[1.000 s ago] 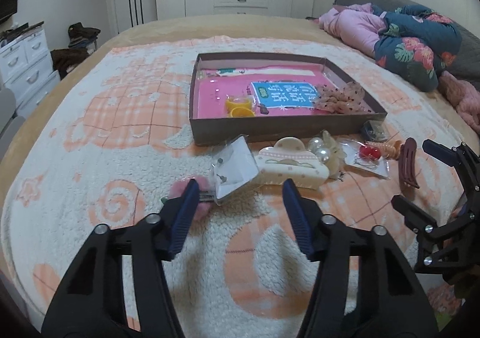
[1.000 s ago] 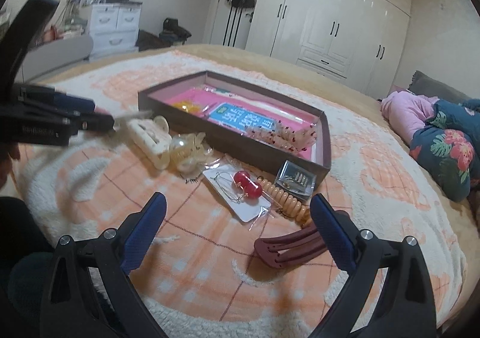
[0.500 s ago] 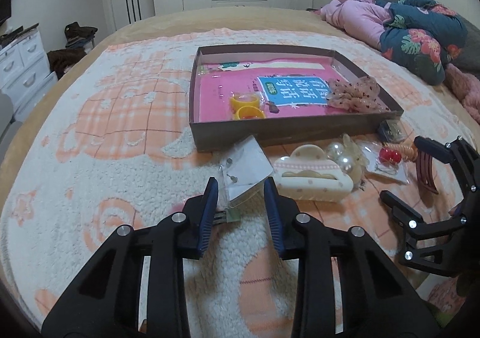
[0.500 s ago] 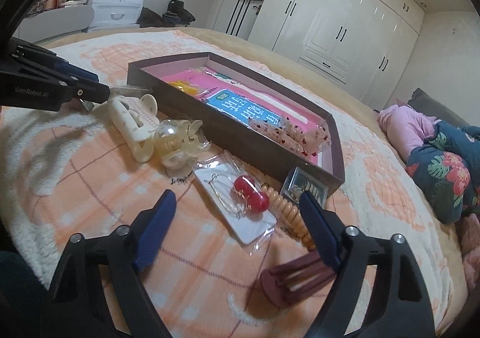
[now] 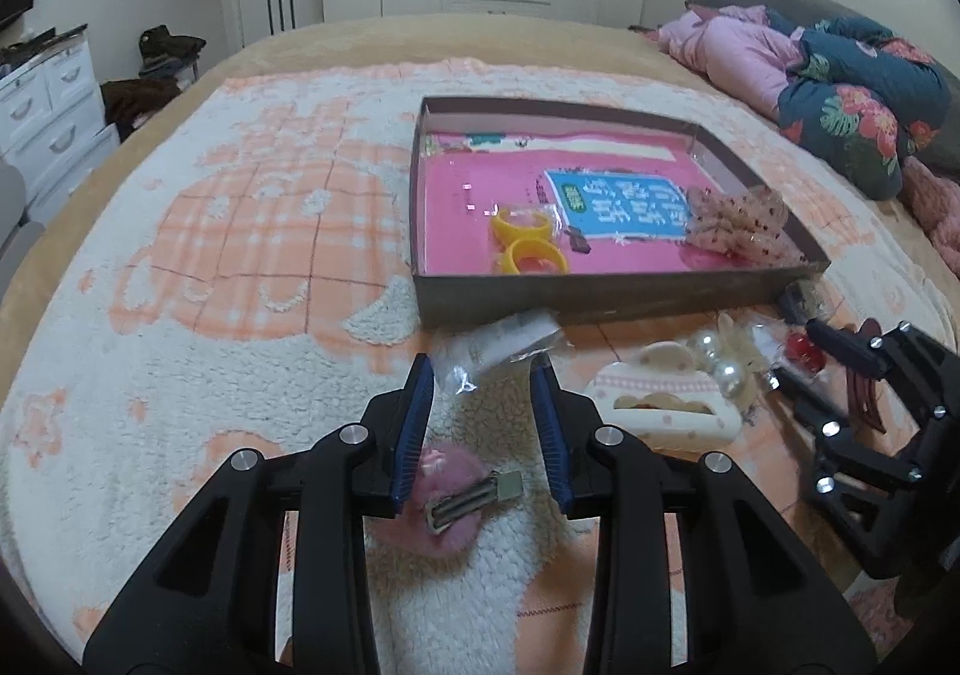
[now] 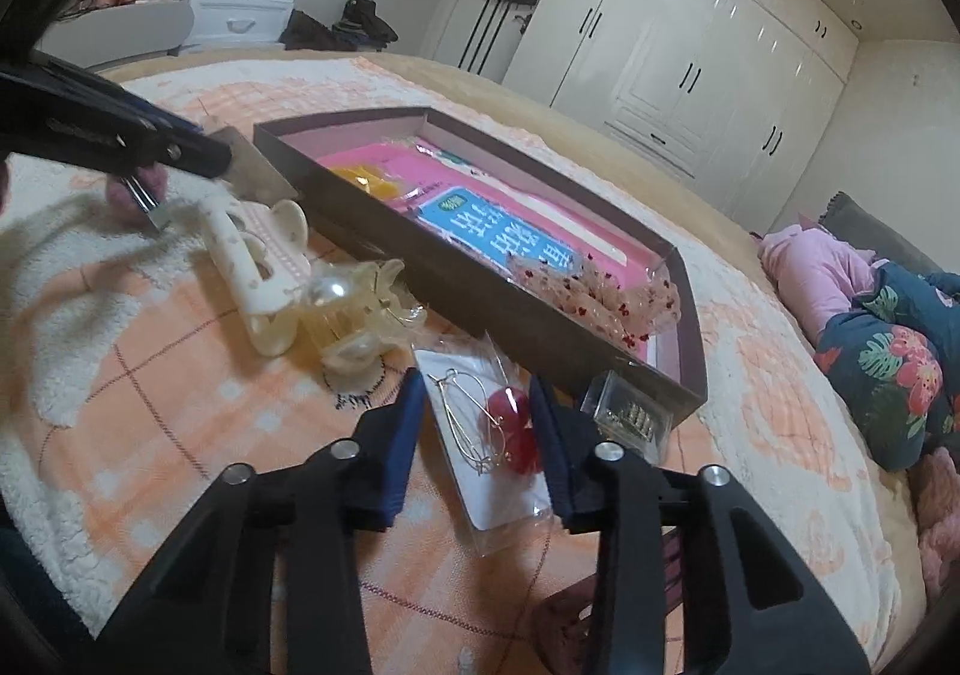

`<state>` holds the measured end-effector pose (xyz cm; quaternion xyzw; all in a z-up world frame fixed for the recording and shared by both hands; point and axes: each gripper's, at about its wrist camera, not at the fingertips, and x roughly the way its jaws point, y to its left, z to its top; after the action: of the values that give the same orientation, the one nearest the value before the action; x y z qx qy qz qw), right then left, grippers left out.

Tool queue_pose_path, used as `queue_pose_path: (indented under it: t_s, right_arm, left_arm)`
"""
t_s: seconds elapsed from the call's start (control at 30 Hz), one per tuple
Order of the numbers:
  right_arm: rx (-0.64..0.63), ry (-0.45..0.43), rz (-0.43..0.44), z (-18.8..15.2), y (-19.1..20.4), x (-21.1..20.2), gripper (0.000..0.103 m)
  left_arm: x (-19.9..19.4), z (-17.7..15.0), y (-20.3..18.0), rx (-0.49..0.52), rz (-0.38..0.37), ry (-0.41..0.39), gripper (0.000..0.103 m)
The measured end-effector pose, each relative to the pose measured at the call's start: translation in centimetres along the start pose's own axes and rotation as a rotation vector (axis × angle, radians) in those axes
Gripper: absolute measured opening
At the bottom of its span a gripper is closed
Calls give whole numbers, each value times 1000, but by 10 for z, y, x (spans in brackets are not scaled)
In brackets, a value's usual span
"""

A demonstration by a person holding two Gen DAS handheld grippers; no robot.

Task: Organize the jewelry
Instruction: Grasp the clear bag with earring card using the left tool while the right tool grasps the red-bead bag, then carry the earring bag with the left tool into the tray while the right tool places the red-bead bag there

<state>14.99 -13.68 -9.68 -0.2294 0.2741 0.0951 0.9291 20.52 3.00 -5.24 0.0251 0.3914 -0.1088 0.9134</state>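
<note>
My left gripper is shut on a clear earring packet and holds it above the blanket, just before the brown box. Below it lies a pink hair clip. My right gripper has its jaws partly closed around the packet with red cherry earrings; I cannot tell whether the pads touch it. The box holds yellow rings and a dotted scrunchie.
A cream claw clip, a pearl clip, a small clear case and a maroon clip lie on the blanket in front of the box. Clothes are piled at the far right.
The left gripper closed on the earring packet and lifted it off the pink clip, towards the box. The right gripper moved forward and narrowed around the cherry earring packet.
</note>
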Motion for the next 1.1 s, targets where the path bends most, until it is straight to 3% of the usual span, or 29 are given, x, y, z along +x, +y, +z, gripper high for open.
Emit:
queue_pose_path:
  t_s: [0.03, 0.07, 0.53, 0.67, 0.83, 0.9, 1.1]
  right_arm:
    - [3, -8, 6, 0, -1, -2, 31]
    - [8, -13, 13, 0, -2, -4, 6]
    - [112, -28, 56, -1, -21, -24, 1]
    - [122, -28, 56, -3, -24, -26, 1]
    - [128, -34, 66, -5, -26, -30, 1]
    - [126, -35, 64, -5, -24, -30, 1]
    - [105, -11, 50, -8, -20, -27, 1]
  left_arm:
    - [2, 0, 0, -1, -6, 2, 25]
    - [3, 0, 0, -4, -19, 4, 25]
    - [16, 9, -2, -25, -89, -23, 31]
    - [17, 13, 0, -54, -92, -34, 46]
    - [22, 17, -1, -69, -97, -34, 45]
    - [23, 17, -2, -71, -92, -34, 34]
    - [16, 15, 3, -103, -107, -62, 32]
